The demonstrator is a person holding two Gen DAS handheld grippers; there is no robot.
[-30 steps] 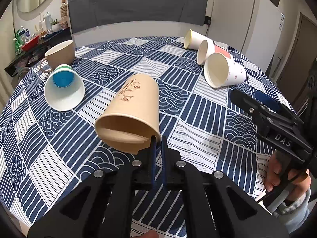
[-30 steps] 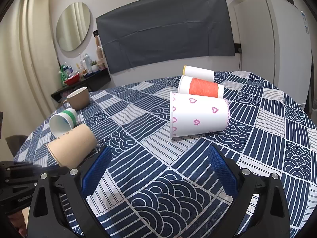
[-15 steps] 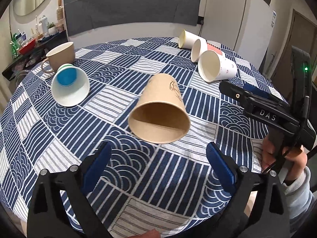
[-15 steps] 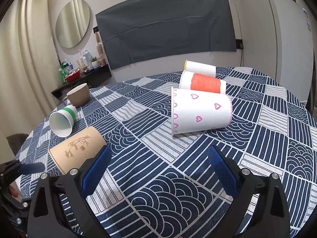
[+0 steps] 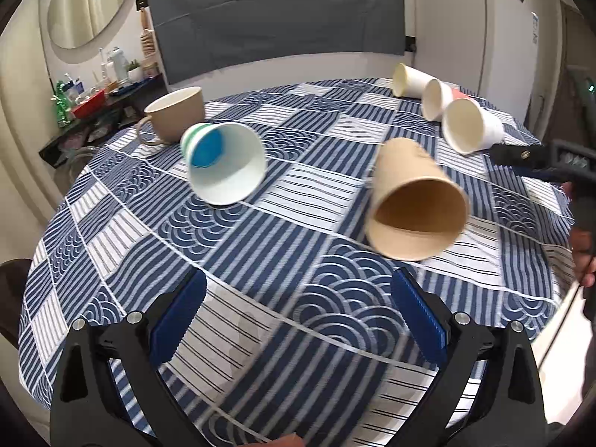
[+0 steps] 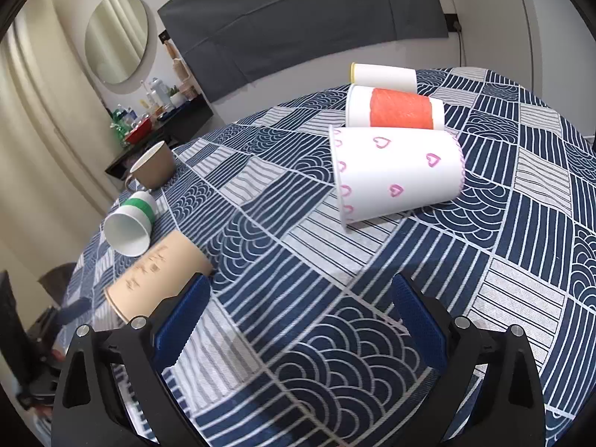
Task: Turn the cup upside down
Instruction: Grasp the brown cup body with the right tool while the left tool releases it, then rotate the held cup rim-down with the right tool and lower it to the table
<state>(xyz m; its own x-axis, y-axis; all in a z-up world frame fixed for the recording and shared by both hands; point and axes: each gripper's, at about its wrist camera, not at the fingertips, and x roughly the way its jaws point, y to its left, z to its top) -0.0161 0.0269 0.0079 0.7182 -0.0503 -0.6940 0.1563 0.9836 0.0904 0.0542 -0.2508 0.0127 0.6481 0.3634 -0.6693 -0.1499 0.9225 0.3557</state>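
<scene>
Hovering over the worktop (image 5: 156, 260), our left tool (image 5: 298, 313) gaped wide and held nothing; the right tool (image 6: 298, 320) likewise. The brown cup (image 5: 413, 201) lay on its side, mouth toward us. We judged a rim pinch best, then tipping it mouth-down. Blur smeared its rim, and its print was unreadable.

This is a home, likely a dining corner. A round table (image 5: 123, 223) under a blue-and-white patchwork tablecloth fills the frame centre. At upper right stands a white refrigerator (image 5: 473, 37); at upper left an oval wall mirror (image 6: 116, 37) hangs above a dark shelf (image 6: 167, 126) crowded with bottles and a red bowl. Beige curtains (image 6: 33, 119) fall along the left edge.
</scene>
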